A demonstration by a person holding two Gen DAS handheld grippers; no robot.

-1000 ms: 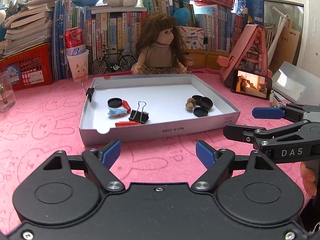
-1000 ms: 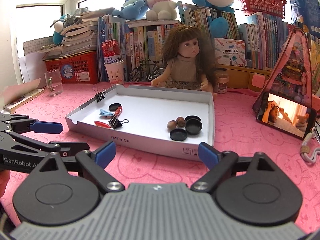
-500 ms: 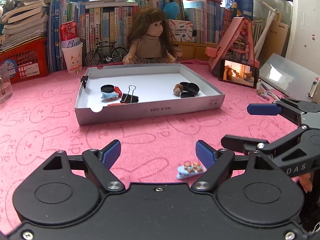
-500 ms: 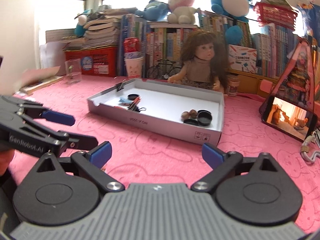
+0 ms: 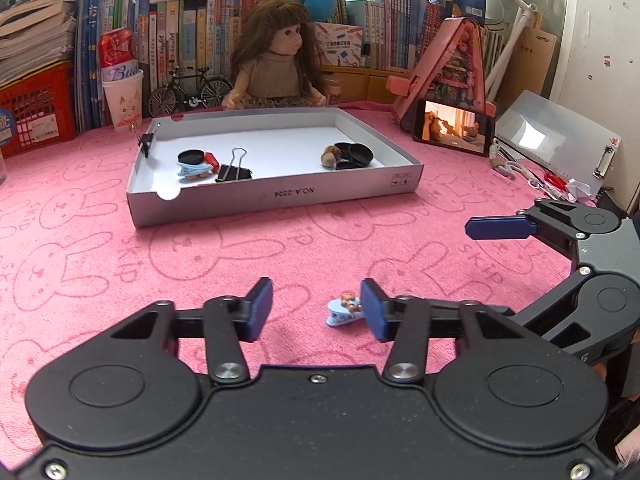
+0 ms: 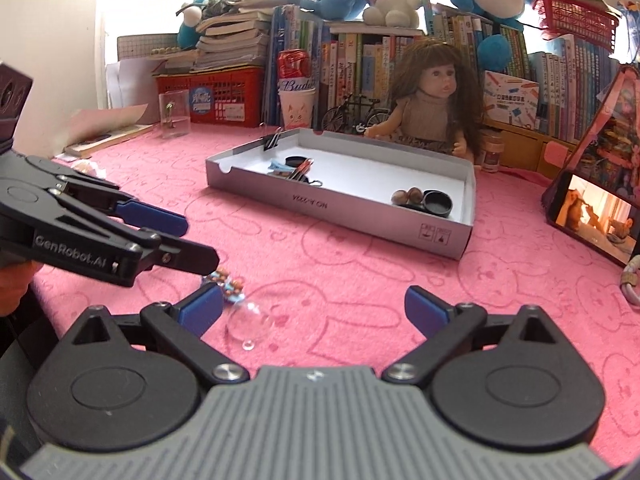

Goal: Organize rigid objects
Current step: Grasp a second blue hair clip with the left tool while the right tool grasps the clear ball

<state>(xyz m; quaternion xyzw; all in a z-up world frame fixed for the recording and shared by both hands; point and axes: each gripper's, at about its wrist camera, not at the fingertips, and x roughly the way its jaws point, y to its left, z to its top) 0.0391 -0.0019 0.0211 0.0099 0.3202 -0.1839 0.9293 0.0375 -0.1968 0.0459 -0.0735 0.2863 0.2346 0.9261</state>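
Hand-held gripper on the left (image 5: 316, 314) is closing its jaws, and a little blue hair clip (image 5: 345, 311) lies between them, touching the right pad; the other pad is not on it yet. The right hand-held gripper (image 6: 312, 312) is wide open with nothing in it.

Next, the big white box tray (image 5: 276, 196) sits on the pink tabletop (image 5: 120, 264), well apart from the clip. Some things are already inside it: a black binder clip (image 5: 234, 172), black round lids (image 5: 354, 154), another blue hair clip (image 5: 192, 169) and small nuts (image 5: 331, 157).

Left to do, I think: the hair clip and a clear little dome (image 6: 250, 324) near it, both outside the tray.
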